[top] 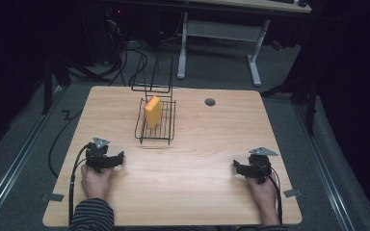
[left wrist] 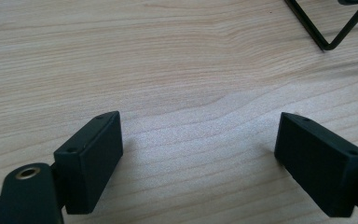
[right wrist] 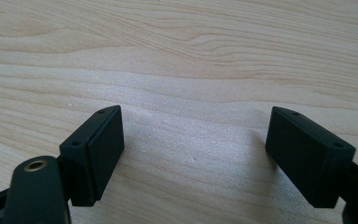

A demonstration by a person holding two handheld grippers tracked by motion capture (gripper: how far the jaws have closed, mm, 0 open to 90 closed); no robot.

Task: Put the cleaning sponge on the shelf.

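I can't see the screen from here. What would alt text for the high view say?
A person's two hands rest on a wooden table, each holding a black hand-held gripper, left and right, both with jaws open. Farther back, a yellow sponge stands on edge in a black wire rack.

You have a light wooden table [top: 192, 192] in front of you, with rounded corners. Near its far edge, at about 1 o'clock from the middle, there is a small dark round grommet [top: 210, 102]. On the near corners, at about 7 and 5 o'clock, you can see two small grey tape pieces [top: 52, 197]. Behind the table, at 12 o'clock, the white legs of a second desk [top: 255, 65] stand on the grey floor [top: 221, 72]. Black cables [top: 125, 60] lie on this floor at about 11 o'clock. At 9 o'clock a metal rail [top: 9, 178] runs beside the table.
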